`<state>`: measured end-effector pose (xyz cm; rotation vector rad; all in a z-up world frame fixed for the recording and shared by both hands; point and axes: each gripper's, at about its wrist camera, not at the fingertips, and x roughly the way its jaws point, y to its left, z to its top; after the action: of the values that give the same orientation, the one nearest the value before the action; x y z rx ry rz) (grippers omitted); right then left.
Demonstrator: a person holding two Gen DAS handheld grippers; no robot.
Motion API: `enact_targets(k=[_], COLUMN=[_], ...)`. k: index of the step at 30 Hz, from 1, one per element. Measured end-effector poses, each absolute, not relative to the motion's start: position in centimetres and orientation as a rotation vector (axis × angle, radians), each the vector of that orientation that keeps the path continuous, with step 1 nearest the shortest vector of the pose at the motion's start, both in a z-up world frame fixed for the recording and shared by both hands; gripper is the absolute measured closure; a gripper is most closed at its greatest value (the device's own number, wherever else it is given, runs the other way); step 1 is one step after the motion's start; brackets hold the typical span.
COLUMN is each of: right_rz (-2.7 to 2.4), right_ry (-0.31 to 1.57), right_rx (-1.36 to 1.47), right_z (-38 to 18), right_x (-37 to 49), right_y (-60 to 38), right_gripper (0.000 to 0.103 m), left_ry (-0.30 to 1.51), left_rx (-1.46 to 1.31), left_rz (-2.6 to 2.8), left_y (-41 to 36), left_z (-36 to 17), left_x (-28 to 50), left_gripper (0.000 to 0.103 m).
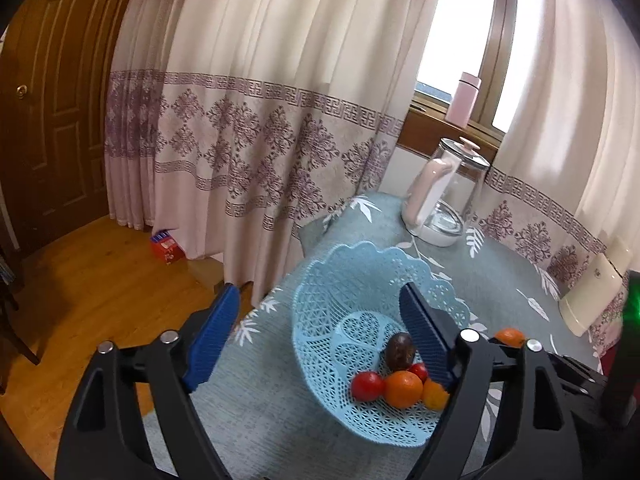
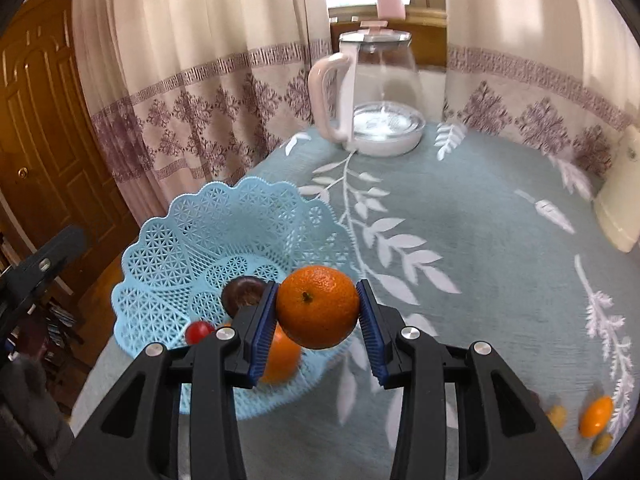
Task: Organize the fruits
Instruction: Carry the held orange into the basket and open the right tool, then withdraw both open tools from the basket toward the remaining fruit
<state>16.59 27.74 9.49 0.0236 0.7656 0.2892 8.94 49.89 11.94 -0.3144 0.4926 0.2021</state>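
Observation:
A light blue lattice basket [image 1: 360, 256] [image 2: 224, 200] sits near the left edge of the table. In it lie a dark round fruit [image 1: 399, 351] [image 2: 242, 294], a red fruit [image 1: 368, 385] [image 2: 199, 331], an orange [image 1: 404, 389] [image 2: 282, 354] and more small fruit. My left gripper [image 1: 320, 320] is open over the basket's left part with nothing between its fingers. My right gripper [image 2: 319, 296] is shut on another orange [image 2: 318, 306] [image 1: 509, 337], held above the basket's near right rim. Three small orange and yellow fruits [image 2: 597, 416] lie on the cloth at the lower right.
A glass kettle [image 1: 444, 196] [image 2: 380, 92] with a pink handle stands at the table's far end. A pink bottle [image 1: 463, 100] is on the windowsill. Curtains hang behind, and a cream object [image 2: 620, 200] lies at the right edge. The table [image 2: 480, 240] drops to wooden floor on the left.

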Motion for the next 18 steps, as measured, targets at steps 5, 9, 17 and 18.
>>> enact_targets(k=[5, 9, 17, 18], right_rz=[0.278, 0.274, 0.257, 0.257], right_ry=[0.787, 0.770, 0.738, 0.736], right_rx=[0.036, 0.032, 0.051, 0.052], right_z=[8.9, 9.2, 10.1, 10.1], right_x=[17.8, 17.3, 16.1, 15.9], right_y=[28.4, 28.0, 26.9, 26.8], right_gripper=[0.062, 0.062, 0.062, 0.062], left_ry=[0.497, 0.505, 0.494, 0.493], left_rx=[-0.343, -0.340, -0.313, -0.310], left_rz=[0.211, 0.215, 0.216, 0.216], left_y=[50.4, 50.2, 49.5, 49.4], left_z=[11.8, 11.6, 11.7, 11.8], left_x=[9.0, 9.2, 9.1, 9.1], left_gripper=[0.015, 0.013, 0.013, 0.013])
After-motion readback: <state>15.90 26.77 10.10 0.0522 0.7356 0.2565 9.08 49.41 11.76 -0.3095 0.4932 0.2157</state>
